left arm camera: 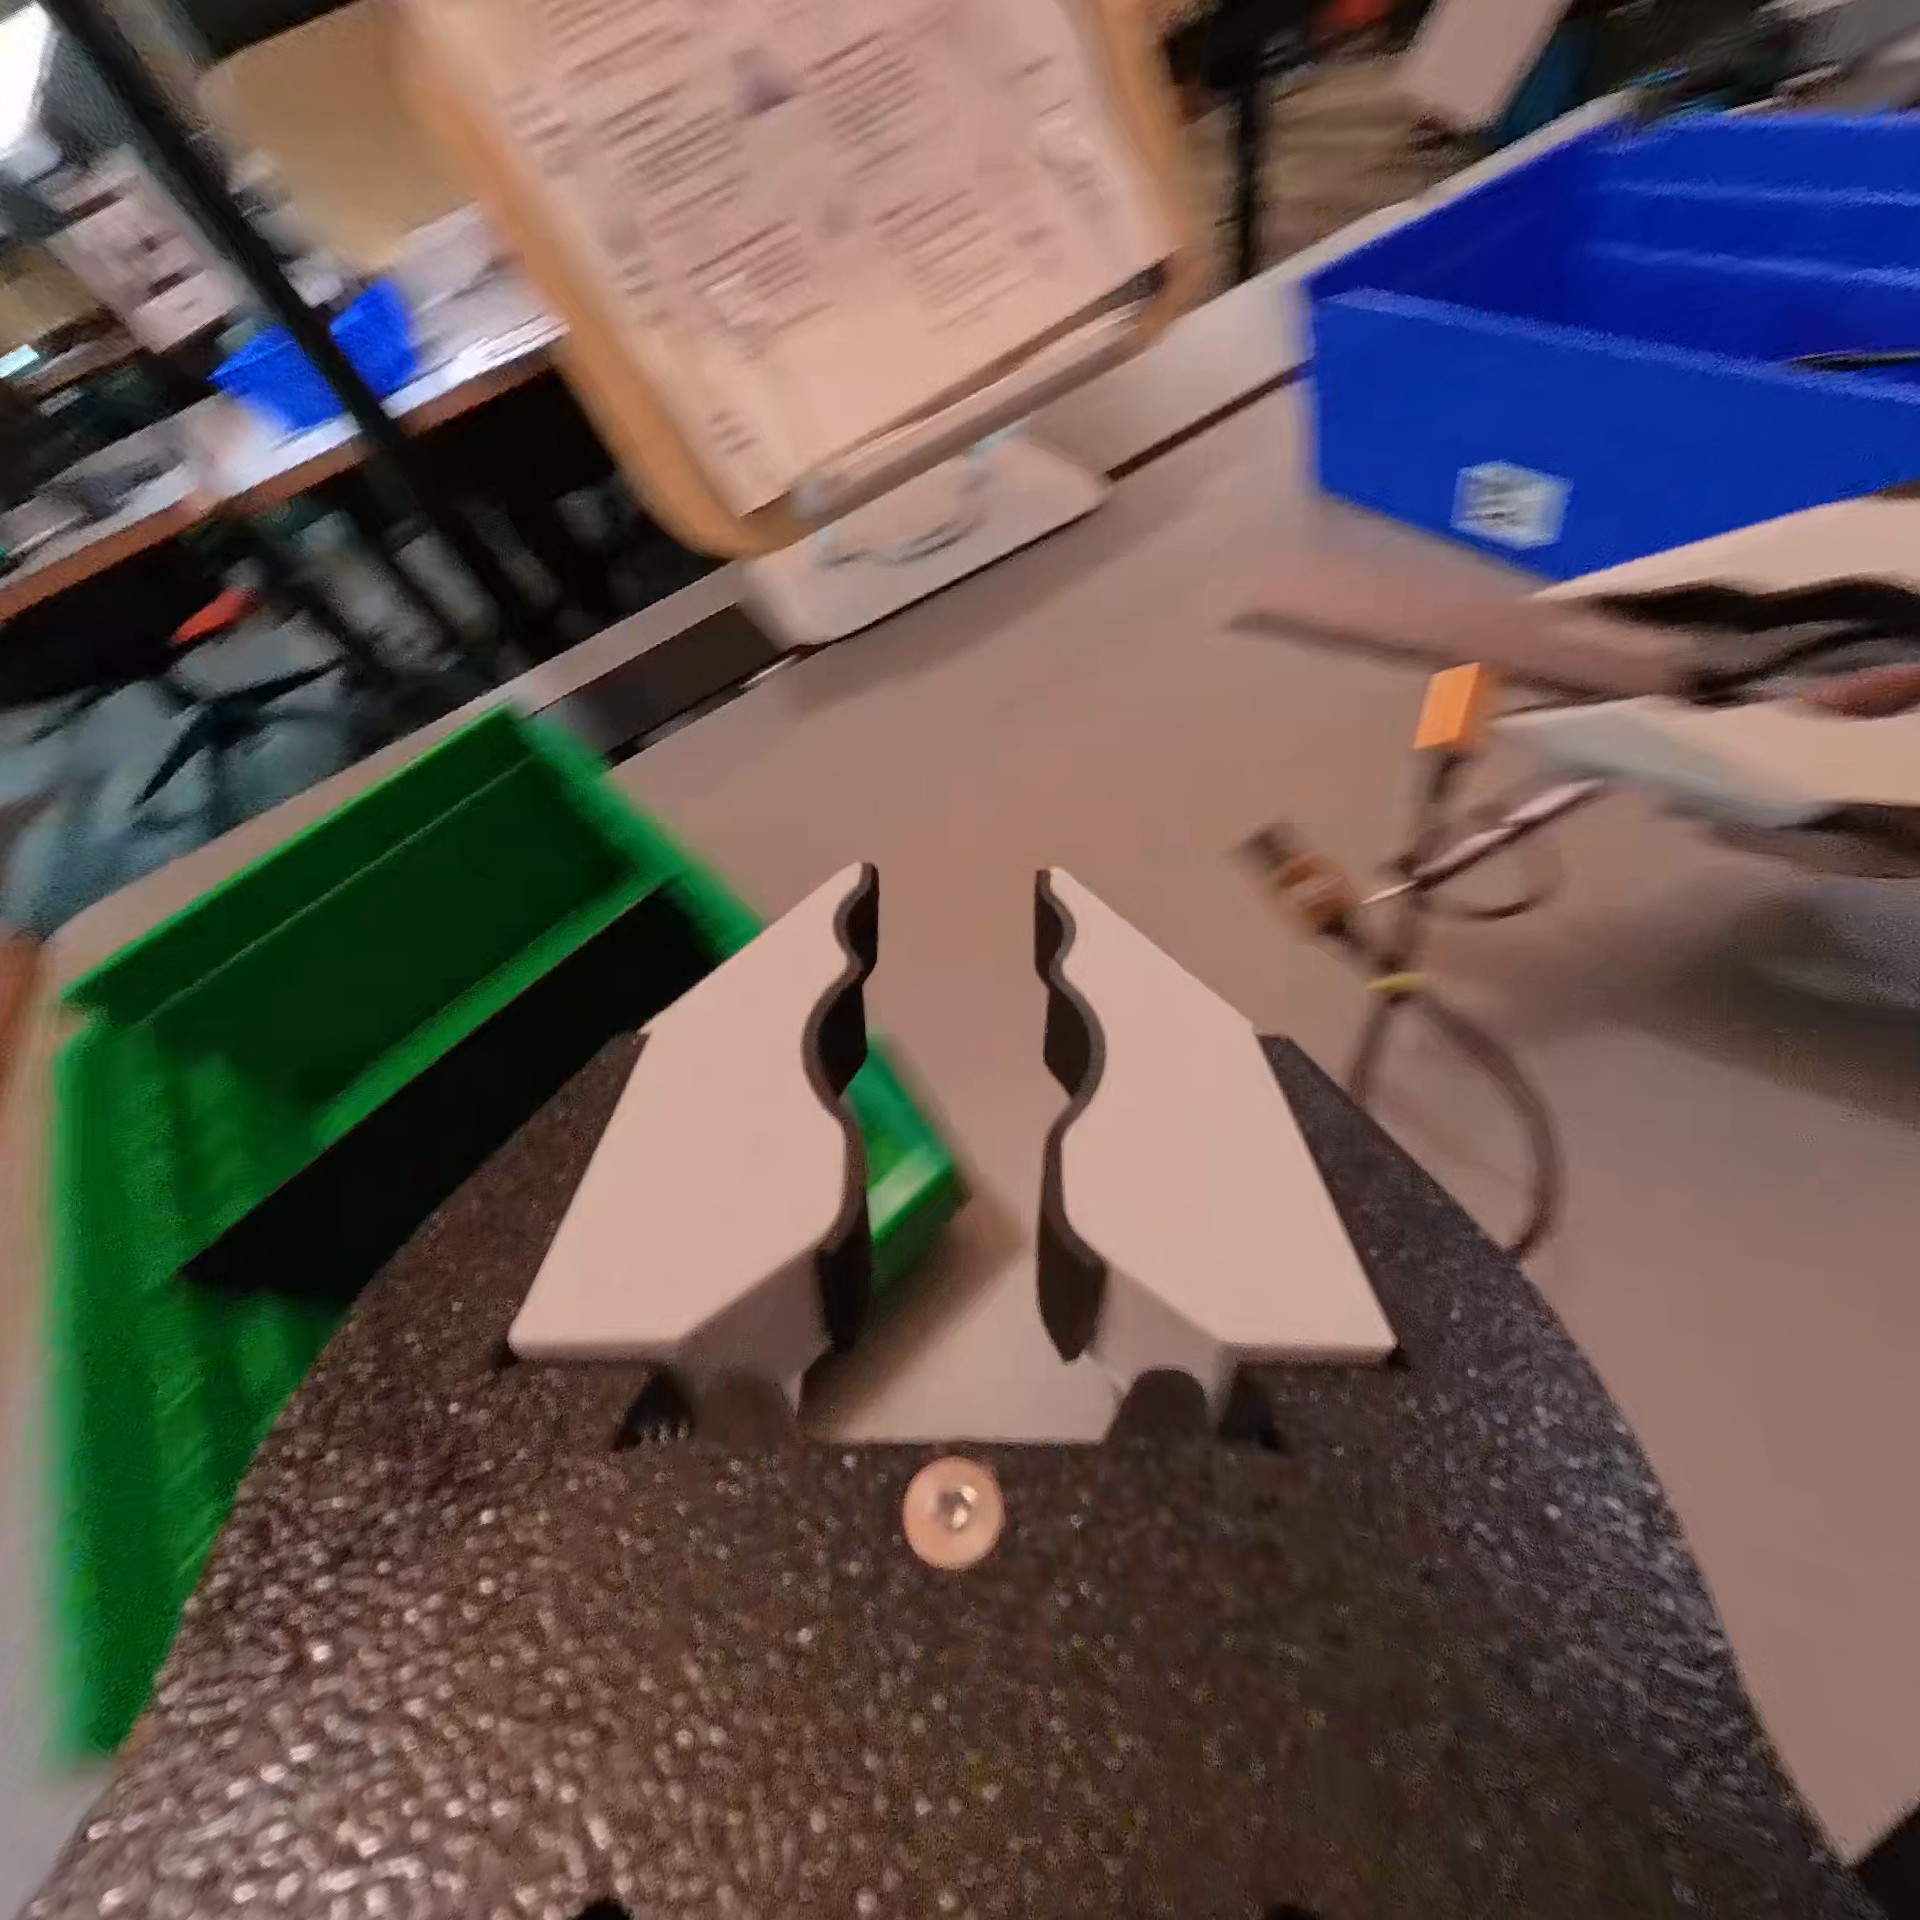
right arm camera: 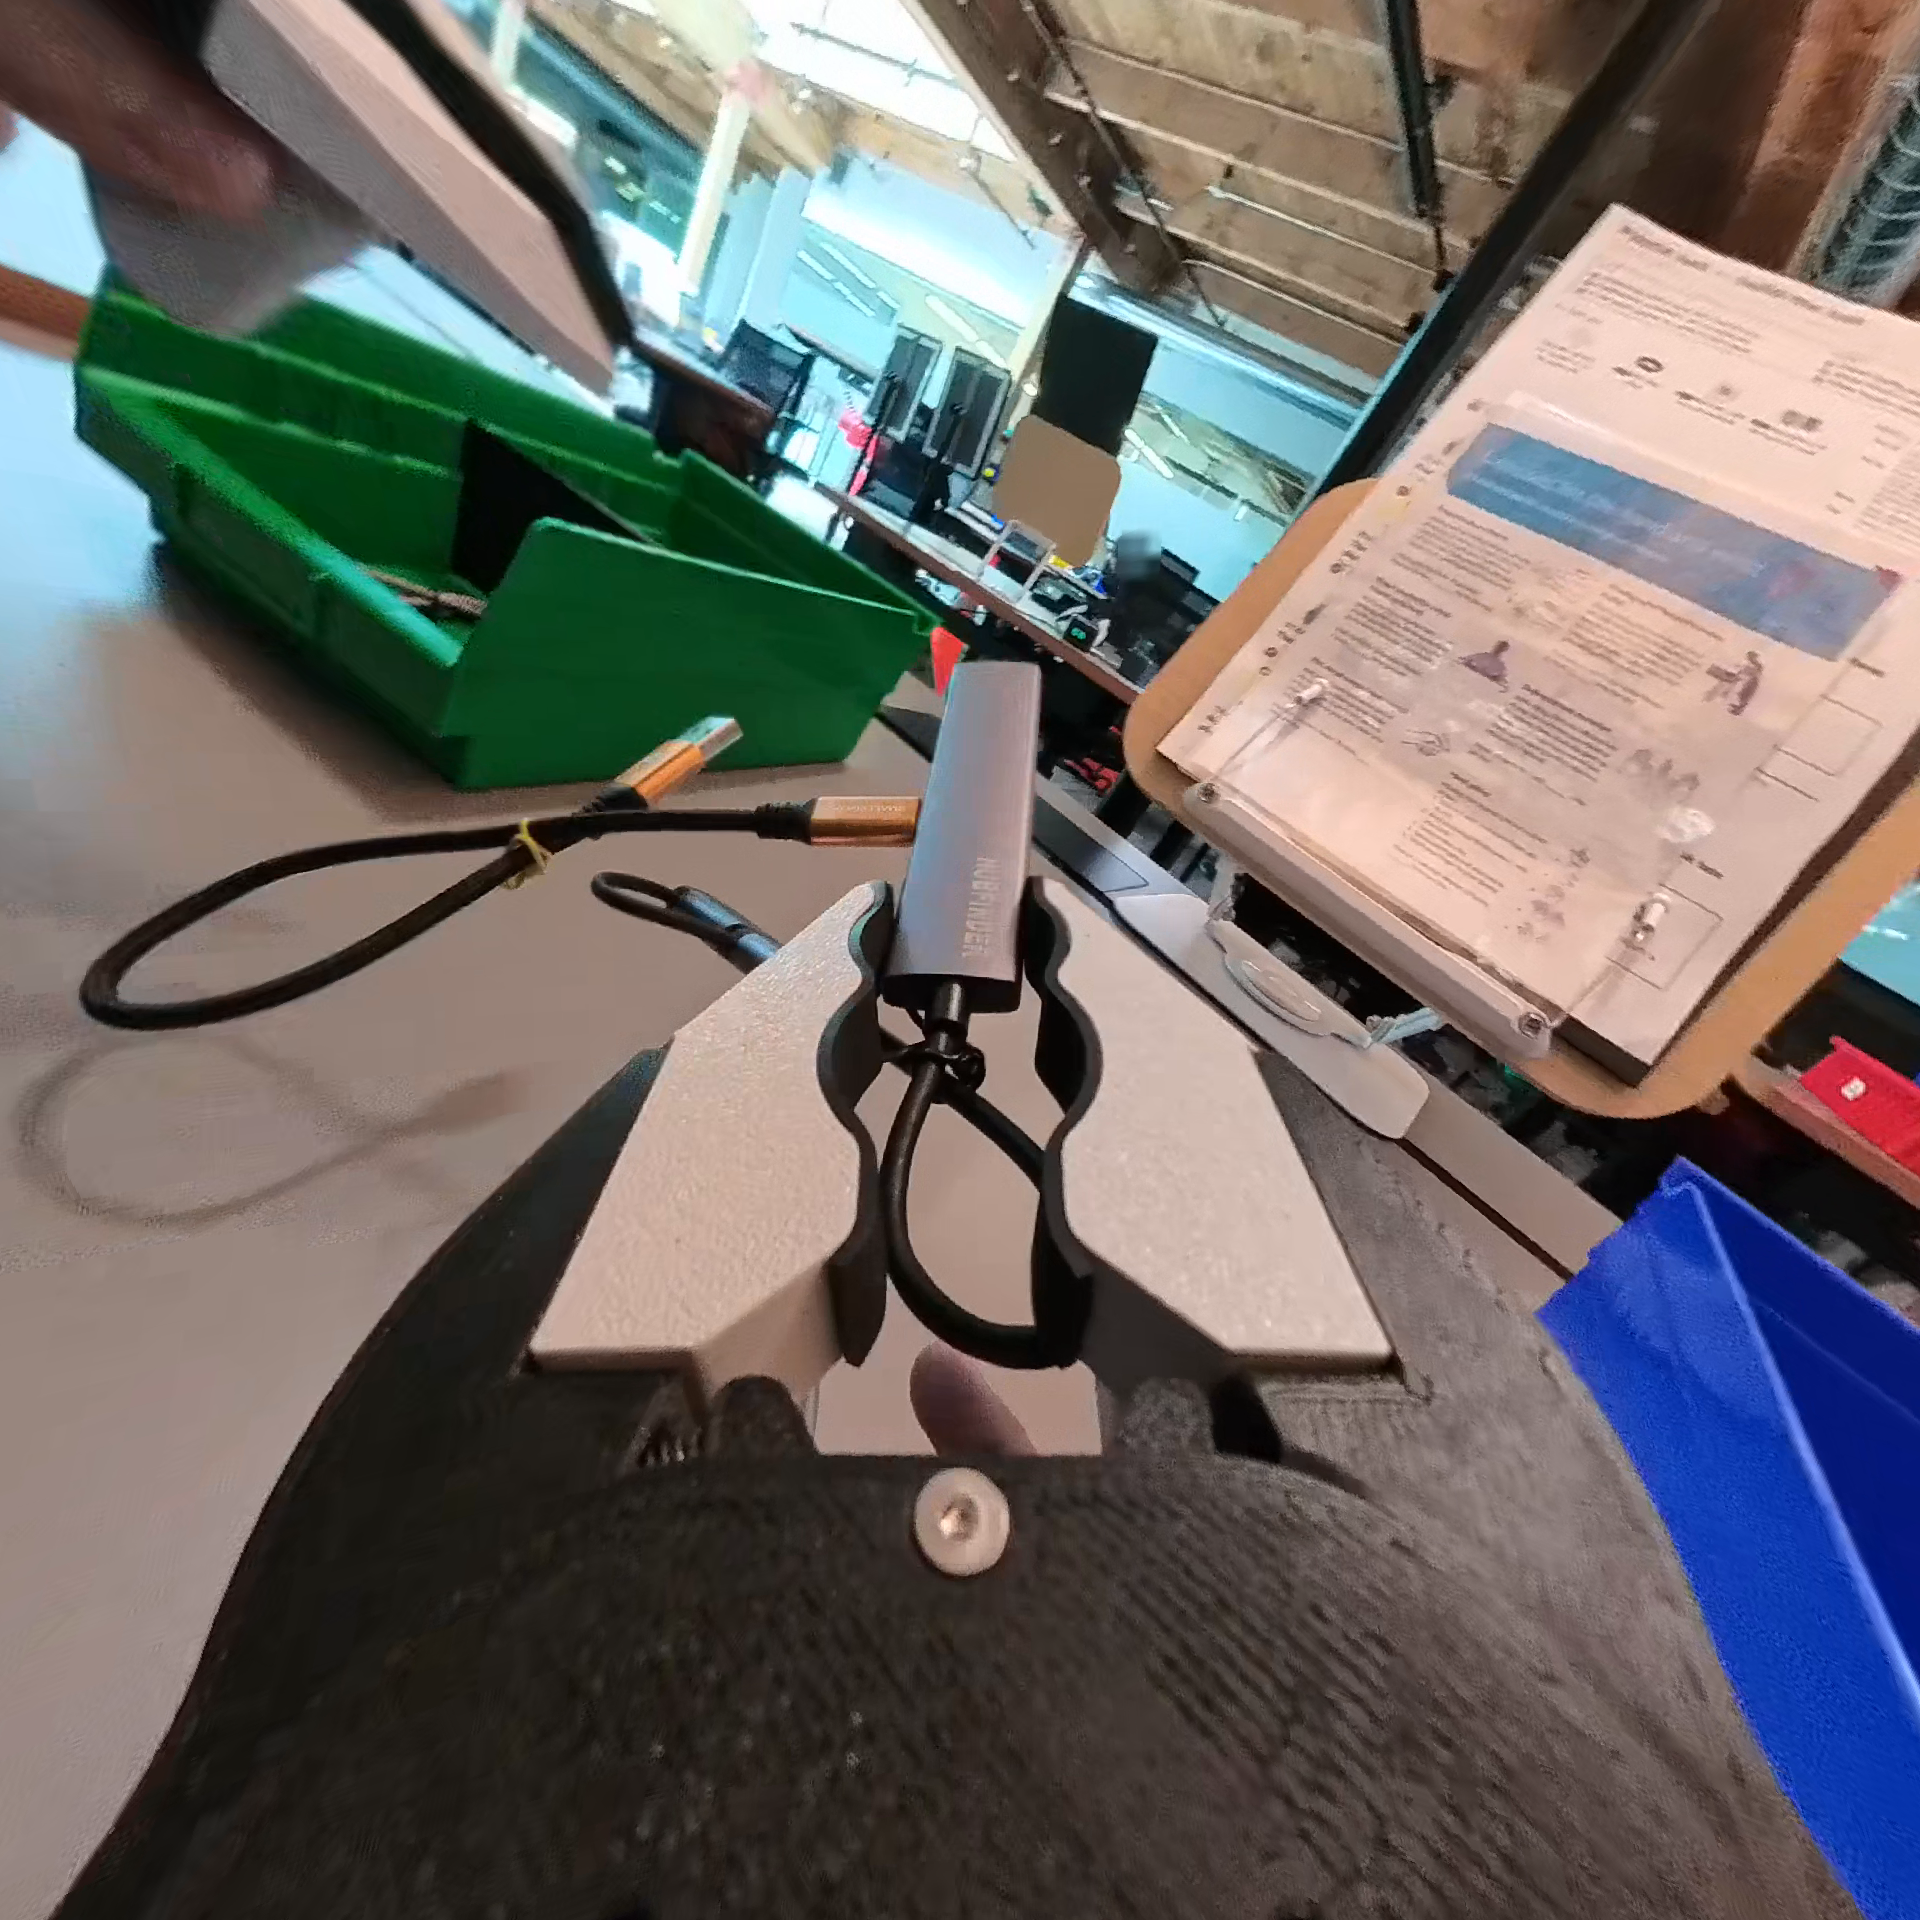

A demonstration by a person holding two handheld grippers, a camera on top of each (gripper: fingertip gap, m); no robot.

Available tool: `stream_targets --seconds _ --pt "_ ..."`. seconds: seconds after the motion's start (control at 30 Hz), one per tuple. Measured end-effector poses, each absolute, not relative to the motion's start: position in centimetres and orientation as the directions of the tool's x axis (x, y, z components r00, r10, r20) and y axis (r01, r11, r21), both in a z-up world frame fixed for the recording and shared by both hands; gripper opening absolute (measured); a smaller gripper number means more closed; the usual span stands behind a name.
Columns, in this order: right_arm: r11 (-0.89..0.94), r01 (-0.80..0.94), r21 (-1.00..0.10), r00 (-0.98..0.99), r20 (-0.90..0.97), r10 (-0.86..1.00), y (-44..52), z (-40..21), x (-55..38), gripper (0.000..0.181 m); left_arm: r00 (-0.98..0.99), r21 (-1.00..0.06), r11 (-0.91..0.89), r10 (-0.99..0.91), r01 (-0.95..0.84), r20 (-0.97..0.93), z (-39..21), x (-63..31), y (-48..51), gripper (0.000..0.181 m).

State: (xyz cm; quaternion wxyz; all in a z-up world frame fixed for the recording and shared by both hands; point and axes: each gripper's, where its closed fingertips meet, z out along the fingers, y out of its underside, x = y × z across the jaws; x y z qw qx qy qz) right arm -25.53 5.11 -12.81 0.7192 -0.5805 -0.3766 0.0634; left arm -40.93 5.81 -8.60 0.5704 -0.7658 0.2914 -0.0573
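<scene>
A: What is shown from the left wrist?

B: The left gripper [left arm camera: 956, 883] is seen empty, its jaws set moderately apart with only bare bench [left arm camera: 1039, 727] between them. It is held above the near corner of a green bin [left arm camera: 364, 935]. A blue bin [left arm camera: 1558, 416] is placed well off to the right. The view is badly blurred, so small details cannot be told.

A: And from the right wrist?

B: A slim grey hub [right arm camera: 977, 790] is clamped at the tips of the right gripper [right arm camera: 961, 894], the jaws narrowed onto its lower end. Most of its body is left sticking out beyond them. Its short black lead [right arm camera: 935, 1247] is looped back between the jaws. A cable [right arm camera: 312, 925] with copper-coloured plugs is laid on the bench. One plug appears to be seated in the hub's side, and the other is left free near the green bin. A stand [right arm camera: 1558, 675] of printed sheets is set to the right.

A: How is the hold judged?

B: It is judged rather shallow. With so much overhang, the hub could be levered by any pull on the cable, so slack should be kept and the lead kept from being pinched.
</scene>
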Motion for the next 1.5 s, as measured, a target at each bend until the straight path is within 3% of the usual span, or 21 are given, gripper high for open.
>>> stream_targets --seconds 0.1,0.27,0.5,0.73,0.8,1.07,1.33,1.4,1.5 --pt "0.304 0.307 -0.902 0.747 0.426 0.510 5.5 -12.3 -24.7 0.024 0.905 -0.867 -0.342 -0.354 -0.362 -0.238 -9.6 -48.8 6.7 0.028" --pt "0.296 0.309 -0.904 0.749 0.423 0.509 5.6 -12.5 -24.6 0.024 0.930 -0.695 -0.628 -0.323 -0.350 -0.177 -15.3 -54.3 7.7 0.040" --pt "0.295 0.332 -0.896 0.745 0.441 0.500 5.7 -12.7 -24.6 0.024 0.903 -0.611 -0.730 -0.425 -0.305 0.057 -19.1 -49.8 12.6 0.044" --pt "0.298 0.323 -0.898 0.746 0.436 0.504 5.6 -12.6 -24.6 0.024 0.936 -0.520 -0.853 -0.214 -0.039 0.280 -22.8 -49.4 17.5 0.037" --pt "0.297 0.317 -0.901 0.745 0.430 0.509 5.6 -12.6 -24.6 0.024 0.928 -0.546 -0.837 -0.188 0.020 0.322 -22.0 -49.1 18.3 0.047" --pt "0.297 0.306 -0.905 0.743 0.422 0.520 5.5 -12.6 -24.7 0.024 0.975 -0.457 -0.866 -0.222 -0.204 -0.015 -24.2 -50.0 18.5 0.054" --pt "0.246 0.072 -0.967 0.735 0.218 0.642 4.8 -11.3 -24.6 0.024 0.893 -0.462 -0.770 -0.431 -0.440 -0.131 -24.0 -48.8 17.8 0.013" --pt "0.226 0.011 -0.974 0.735 0.161 0.659 4.8 -10.9 -24.3 0.024 0.887 -0.499 -0.743 -0.440 -0.446 -0.138 -23.3 -48.7 17.6 0.004" --pt "0.223 -0.019 -0.975 0.739 0.136 0.660 4.8 -10.6 -23.8 0.024 0.892 -0.605 -0.682 -0.437 -0.411 -0.113 -21.0 -48.3 17.2 0.004"
